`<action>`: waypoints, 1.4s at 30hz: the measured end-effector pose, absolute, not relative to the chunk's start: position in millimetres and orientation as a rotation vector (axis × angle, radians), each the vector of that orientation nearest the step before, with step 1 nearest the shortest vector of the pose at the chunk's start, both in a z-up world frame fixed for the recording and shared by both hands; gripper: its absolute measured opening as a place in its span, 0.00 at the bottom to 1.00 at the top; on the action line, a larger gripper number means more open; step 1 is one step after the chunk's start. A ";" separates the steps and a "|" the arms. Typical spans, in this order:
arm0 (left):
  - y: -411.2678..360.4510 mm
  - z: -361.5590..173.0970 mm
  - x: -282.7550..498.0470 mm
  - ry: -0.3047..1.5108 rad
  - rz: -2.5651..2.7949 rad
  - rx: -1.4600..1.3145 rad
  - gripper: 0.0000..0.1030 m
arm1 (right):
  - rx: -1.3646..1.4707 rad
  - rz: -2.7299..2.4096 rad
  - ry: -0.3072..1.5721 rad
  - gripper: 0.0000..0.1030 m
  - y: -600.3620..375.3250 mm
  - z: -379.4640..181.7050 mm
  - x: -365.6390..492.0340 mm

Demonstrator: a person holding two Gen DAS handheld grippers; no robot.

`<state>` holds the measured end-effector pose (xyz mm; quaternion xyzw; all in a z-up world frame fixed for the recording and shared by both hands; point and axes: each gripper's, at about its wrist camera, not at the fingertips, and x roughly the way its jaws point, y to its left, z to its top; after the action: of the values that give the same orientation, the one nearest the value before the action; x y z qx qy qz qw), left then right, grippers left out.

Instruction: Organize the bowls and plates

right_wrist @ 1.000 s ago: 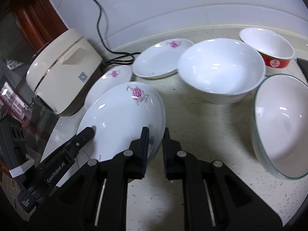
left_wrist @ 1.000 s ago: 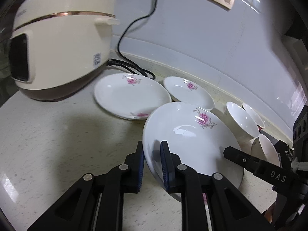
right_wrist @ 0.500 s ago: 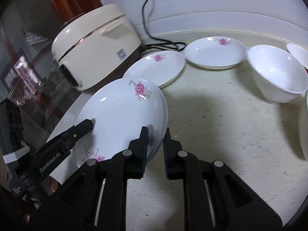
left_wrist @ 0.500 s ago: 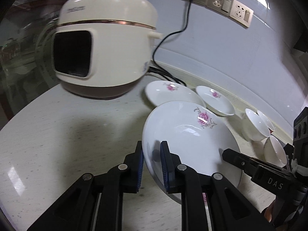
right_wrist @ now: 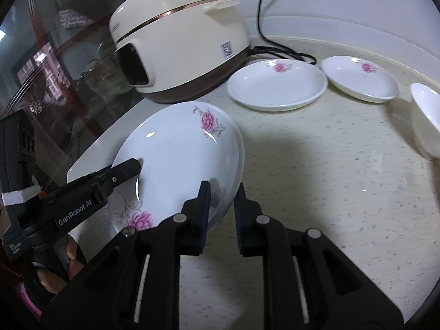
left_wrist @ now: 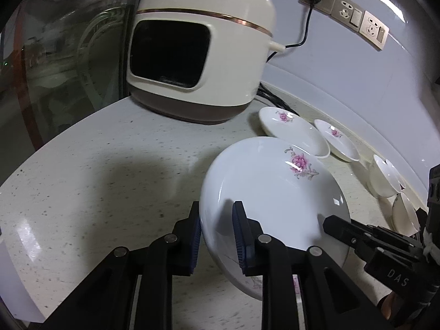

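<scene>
Gripping opposite edges of a flowered plate [left_wrist: 264, 192], both claws hold it tilted over the speckled counter [left_wrist: 110, 165], in front of the rice cooker [left_wrist: 200, 46]. The left claw [left_wrist: 216, 236] has its jaws easing open around the rim; the right claw [right_wrist: 221, 214] stays nearly closed on the other edge.

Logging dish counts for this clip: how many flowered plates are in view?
3. A big plate is held at opposite rims by the left gripper, whose jaws are opening, and the right gripper. Two smaller plates lie beside the cooker. Others may be out of frame.
</scene>
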<state>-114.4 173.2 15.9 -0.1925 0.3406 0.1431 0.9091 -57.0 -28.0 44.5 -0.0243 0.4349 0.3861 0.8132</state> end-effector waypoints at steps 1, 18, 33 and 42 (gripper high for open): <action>176.0 15.0 -115.9 0.708 0.295 -0.403 0.22 | -0.048 0.829 0.930 0.19 -25.4 44.0 -57.4; 214.0 6.1 -137.0 0.683 0.415 -0.536 0.23 | -0.188 0.951 0.944 0.22 23.1 32.8 -69.5; 219.1 4.0 -146.6 0.619 0.531 -0.623 0.45 | -0.231 1.029 0.936 0.79 37.0 34.3 -79.9; 219.1 14.3 -165.1 0.497 0.561 -0.640 0.64 | -0.038 0.943 0.918 0.79 -1.9 42.9 -48.9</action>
<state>-165.1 219.1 14.3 -0.3074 0.2386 0.2691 0.8810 -48.9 -1.9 42.9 -0.0178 0.4267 0.4380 0.7910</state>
